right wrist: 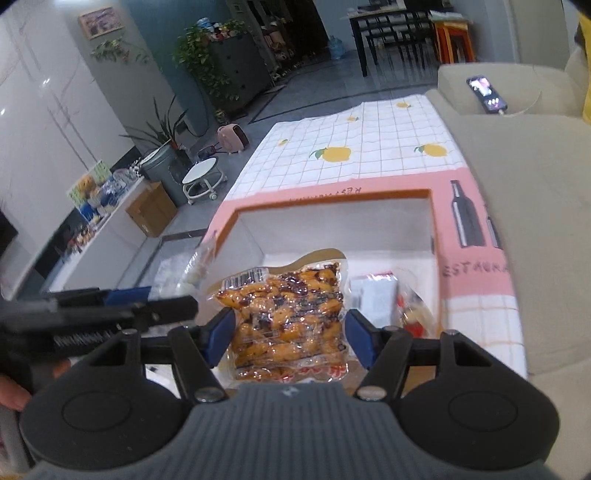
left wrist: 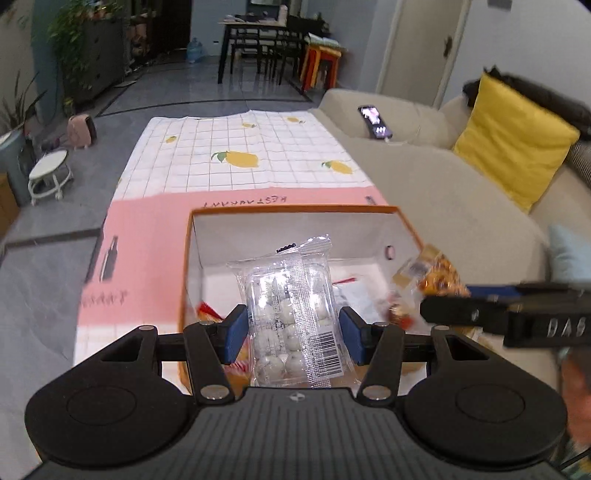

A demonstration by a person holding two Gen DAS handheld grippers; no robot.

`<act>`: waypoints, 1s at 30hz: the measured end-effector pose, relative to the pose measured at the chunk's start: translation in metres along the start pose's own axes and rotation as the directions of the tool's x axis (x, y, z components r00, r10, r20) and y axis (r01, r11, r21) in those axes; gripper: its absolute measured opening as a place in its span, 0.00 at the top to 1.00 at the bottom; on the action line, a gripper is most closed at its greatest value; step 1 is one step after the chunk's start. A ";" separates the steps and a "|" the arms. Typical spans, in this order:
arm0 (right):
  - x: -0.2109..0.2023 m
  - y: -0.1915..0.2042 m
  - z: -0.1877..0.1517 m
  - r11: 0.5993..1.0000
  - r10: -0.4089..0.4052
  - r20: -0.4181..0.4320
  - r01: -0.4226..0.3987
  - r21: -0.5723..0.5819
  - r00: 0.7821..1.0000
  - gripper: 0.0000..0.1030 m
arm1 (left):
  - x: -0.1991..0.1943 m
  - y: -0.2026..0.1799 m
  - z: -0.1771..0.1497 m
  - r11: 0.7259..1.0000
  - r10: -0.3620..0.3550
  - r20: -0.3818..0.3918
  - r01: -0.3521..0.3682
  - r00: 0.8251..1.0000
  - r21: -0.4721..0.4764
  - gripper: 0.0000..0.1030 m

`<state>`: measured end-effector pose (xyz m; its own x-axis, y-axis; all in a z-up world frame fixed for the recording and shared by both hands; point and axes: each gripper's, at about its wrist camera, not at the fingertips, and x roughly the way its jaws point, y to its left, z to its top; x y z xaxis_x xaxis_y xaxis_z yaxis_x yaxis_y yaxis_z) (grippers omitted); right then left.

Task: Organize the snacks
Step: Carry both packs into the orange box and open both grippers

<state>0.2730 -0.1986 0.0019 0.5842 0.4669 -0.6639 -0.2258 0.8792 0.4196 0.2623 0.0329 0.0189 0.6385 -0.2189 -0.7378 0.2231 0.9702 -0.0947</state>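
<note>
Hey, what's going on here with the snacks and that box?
A person is sorting snacks with two handheld grippers. The left gripper holds a clear packet of white round candies, and the right gripper holds a vacuum pack of orange-brown snack. Both hang over the open orange-rimmed box, which already has a few packets inside.

This is a lived-in home, an open living room running into a dining area. A beige fabric sofa [left wrist: 424,184] with a square yellow cushion [left wrist: 513,147] lines one edge of a low table under a lemon-print checked tablecloth [left wrist: 258,155]. Beyond its far edge, grey floor tiles [left wrist: 177,92] lead to a dark dining table with black chairs [left wrist: 255,40]. Leafy houseplants [right wrist: 195,55] trail over a dark cabinet, a framed picture [right wrist: 100,21] hangs on the wall, and a small round white stool [right wrist: 202,177] stands near a small pink heater [right wrist: 232,138].
</note>
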 end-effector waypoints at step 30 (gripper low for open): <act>0.222 -0.045 0.057 0.955 -0.001 -0.297 0.089 0.283 0.955 0.42 | 0.174 0.007 0.033 0.871 0.295 -0.242 -0.156 0.924 0.466 0.39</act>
<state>0.4571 -0.1400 -0.1287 0.3263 0.4733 -0.8182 0.0574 0.8541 0.5169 0.3990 -0.0017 -0.0882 0.4780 0.1093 -0.8715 0.4379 0.8305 0.3443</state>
